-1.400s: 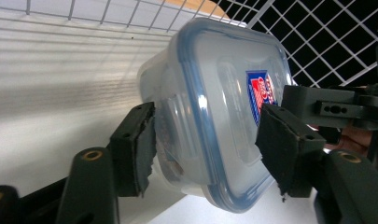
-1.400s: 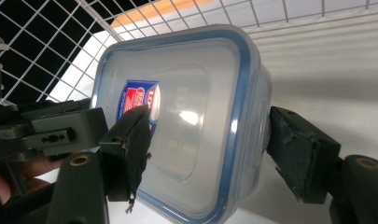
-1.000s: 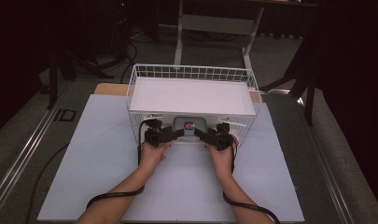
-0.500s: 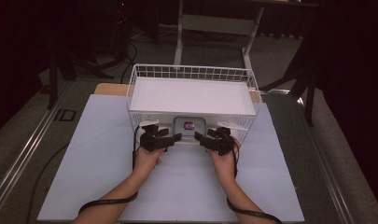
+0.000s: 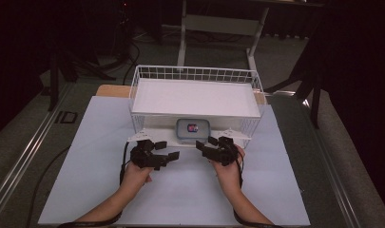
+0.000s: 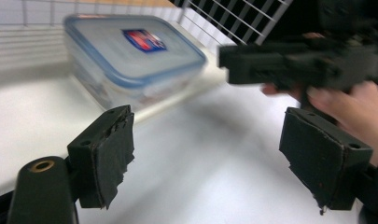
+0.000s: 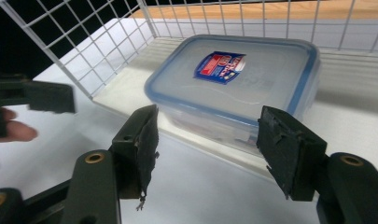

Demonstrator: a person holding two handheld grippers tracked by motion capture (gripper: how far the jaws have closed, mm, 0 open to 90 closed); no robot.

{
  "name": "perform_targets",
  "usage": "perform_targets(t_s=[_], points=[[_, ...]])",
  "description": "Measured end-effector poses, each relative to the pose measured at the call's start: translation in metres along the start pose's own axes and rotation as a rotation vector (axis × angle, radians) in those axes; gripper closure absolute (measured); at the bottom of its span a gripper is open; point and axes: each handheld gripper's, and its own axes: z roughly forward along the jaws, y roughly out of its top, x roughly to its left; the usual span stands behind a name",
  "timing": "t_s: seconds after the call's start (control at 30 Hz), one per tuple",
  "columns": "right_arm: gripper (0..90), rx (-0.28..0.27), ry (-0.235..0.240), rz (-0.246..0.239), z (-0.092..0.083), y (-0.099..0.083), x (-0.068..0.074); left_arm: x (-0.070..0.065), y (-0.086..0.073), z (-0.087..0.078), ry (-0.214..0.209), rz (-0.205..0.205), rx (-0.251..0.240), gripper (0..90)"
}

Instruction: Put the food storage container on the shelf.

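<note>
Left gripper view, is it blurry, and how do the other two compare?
Left gripper view: the container and the right tongs beyond are smeared. Right gripper view: container sharp. High view: white table evenly lit, surroundings dark.

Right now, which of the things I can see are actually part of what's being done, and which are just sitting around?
Part of the job:
- food container with blue-rimmed lid, on the lower shelf
- white wire rack
- left gripper, jaws apart, empty
- right gripper, jaws apart, empty

Just around:
- white table sheet
- metal stand legs behind the table
- black cable on the floor
</note>
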Motion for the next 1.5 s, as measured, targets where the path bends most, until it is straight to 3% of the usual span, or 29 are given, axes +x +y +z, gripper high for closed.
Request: perform_targets(t_s=[0.1, 0.13, 0.17, 0.33, 0.37, 0.5, 0.57, 0.9, 1.5], points=[[39.4, 0.001, 0.000, 0.007, -0.001, 0.000, 0.001, -0.003, -0.003, -0.009, -0.019, -0.004, 0.012, 10.6], [40.0, -0.001, 0.001, 0.005, -0.002, 0.000, 0.002, -0.007, -0.007, -0.018, -0.024, 0.008, -0.004, 10.6], [42.8, 0.007, -0.009, -0.010, -0.002, 0.001, 0.004, -0.009, -0.008, -0.023, -0.028, 0.011, -0.015, 2.0], [54.6, 0.021, -0.010, -0.015, -0.001, -0.001, 0.007, -0.017, -0.015, -0.037, -0.040, 0.033, -0.035, 2.0], [64.0, 0.032, 0.003, -0.025, 0.001, -0.002, 0.008, -0.020, -0.019, -0.040, -0.042, 0.049, -0.036, 2.0], [84.5, 0.054, -0.003, -0.056, 0.006, -0.007, 0.011, -0.029, -0.033, -0.047, -0.021, 0.103, -0.034, 2.0], [89.7, 0.069, -0.004, -0.058, 0.010, -0.008, 0.011, -0.032, -0.038, -0.050, -0.001, 0.130, -0.033, 2.0], [90.0, 0.117, -0.017, -0.044, 0.032, -0.011, 0.010, -0.031, -0.055, -0.055, 0.019, 0.140, -0.105, 2.1], [90.0, 0.112, -0.044, -0.034, 0.060, 0.002, 0.004, -0.028, -0.057, -0.052, 0.030, 0.161, -0.107, 2.1]])
